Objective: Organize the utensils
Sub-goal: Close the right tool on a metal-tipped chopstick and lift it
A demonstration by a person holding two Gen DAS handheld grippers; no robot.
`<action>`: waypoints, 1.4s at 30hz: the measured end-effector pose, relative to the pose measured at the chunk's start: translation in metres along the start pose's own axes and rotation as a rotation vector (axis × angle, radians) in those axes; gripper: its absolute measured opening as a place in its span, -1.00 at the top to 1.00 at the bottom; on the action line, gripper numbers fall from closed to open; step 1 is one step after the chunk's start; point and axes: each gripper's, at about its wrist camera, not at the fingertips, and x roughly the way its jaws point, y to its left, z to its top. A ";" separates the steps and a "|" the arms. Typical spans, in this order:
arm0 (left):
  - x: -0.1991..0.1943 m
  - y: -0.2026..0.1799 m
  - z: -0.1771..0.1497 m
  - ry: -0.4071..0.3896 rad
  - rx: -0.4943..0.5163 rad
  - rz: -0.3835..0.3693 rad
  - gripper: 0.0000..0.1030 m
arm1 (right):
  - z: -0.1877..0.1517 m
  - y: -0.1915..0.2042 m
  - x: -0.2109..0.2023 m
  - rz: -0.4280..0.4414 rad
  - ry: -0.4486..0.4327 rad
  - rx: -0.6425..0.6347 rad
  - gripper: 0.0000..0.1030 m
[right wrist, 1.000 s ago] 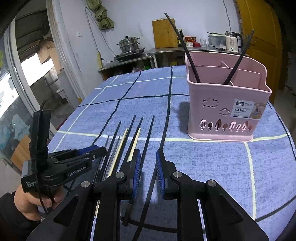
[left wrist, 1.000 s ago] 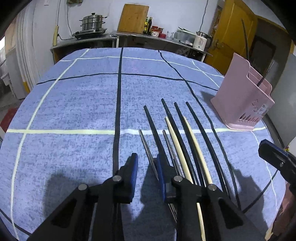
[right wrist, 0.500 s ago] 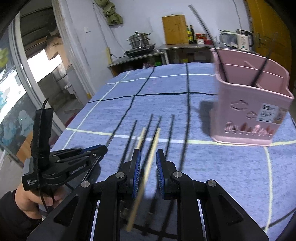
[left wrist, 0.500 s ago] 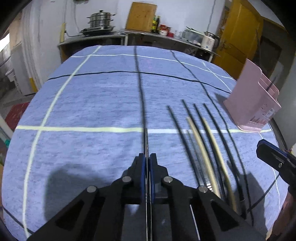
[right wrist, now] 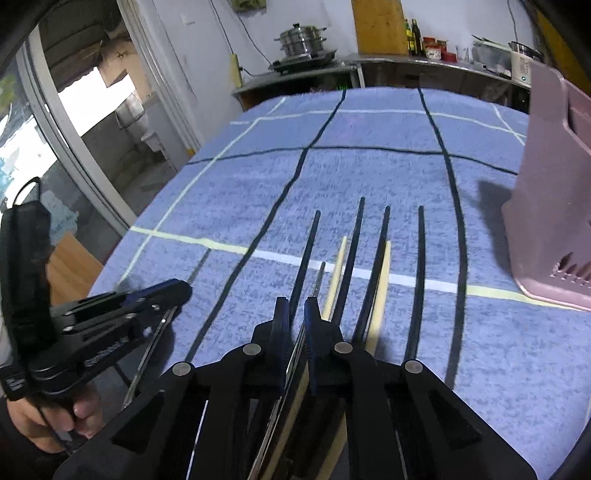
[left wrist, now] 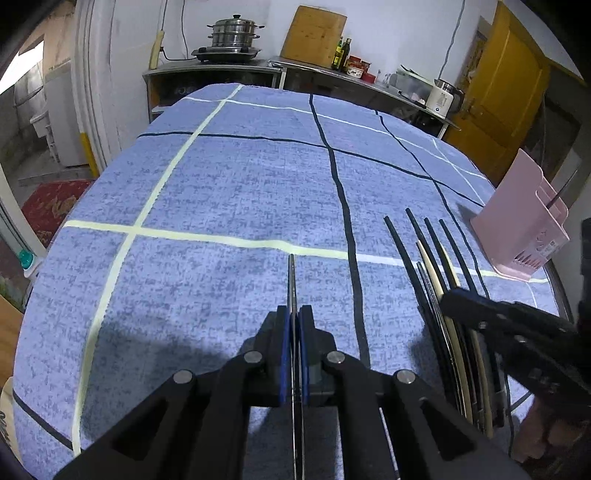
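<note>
My left gripper (left wrist: pixel 293 325) is shut on a thin metal chopstick (left wrist: pixel 291 280) that points forward over the blue cloth; both also show in the right wrist view, gripper (right wrist: pixel 173 291) and chopstick (right wrist: pixel 199 264). My right gripper (right wrist: pixel 295 314) stands narrowly open over a second metal chopstick (right wrist: pixel 318 277) in a row of several black chopsticks (right wrist: pixel 354 236) and two cream ones (right wrist: pixel 382 273). The row also shows in the left wrist view (left wrist: pixel 428 240). The pink utensil basket (right wrist: pixel 554 206) stands at the right, and in the left wrist view (left wrist: pixel 524 225).
The round table carries a blue cloth (left wrist: pixel 240 177) with black and pale lines. A counter with a steel pot (left wrist: pixel 234 37), a cutting board (left wrist: pixel 314 35) and a kettle (left wrist: pixel 441 98) runs behind it. A yellow door (left wrist: pixel 502 85) is at the back right.
My left gripper has shut on the metal chopstick and carried it left, away from the row. My right gripper has moved left over the row, above the other metal chopstick.
</note>
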 end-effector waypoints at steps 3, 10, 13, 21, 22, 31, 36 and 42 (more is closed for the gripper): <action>0.000 0.002 0.000 -0.001 -0.005 -0.012 0.88 | 0.001 -0.004 0.006 -0.011 0.013 0.012 0.86; 0.001 0.007 0.004 0.012 -0.011 -0.033 0.88 | 0.007 0.006 0.015 -0.052 0.032 -0.008 0.86; 0.004 0.003 0.008 0.029 0.018 -0.028 0.87 | 0.008 0.008 0.017 -0.075 0.043 -0.016 0.86; 0.012 -0.009 0.016 0.056 0.099 -0.002 0.78 | 0.015 0.014 0.022 -0.094 0.057 -0.017 0.87; 0.012 -0.009 0.016 0.058 0.106 -0.001 0.78 | 0.015 0.013 0.023 -0.094 0.058 -0.019 0.87; 0.016 -0.012 0.023 0.071 0.142 0.016 0.89 | 0.022 0.010 0.024 -0.077 0.062 -0.011 0.88; 0.007 -0.011 0.025 0.057 0.127 -0.004 0.90 | 0.024 0.006 0.008 -0.050 0.021 0.010 0.91; -0.021 -0.016 0.033 0.000 0.123 -0.035 0.90 | 0.031 0.004 -0.017 -0.042 -0.035 0.006 0.91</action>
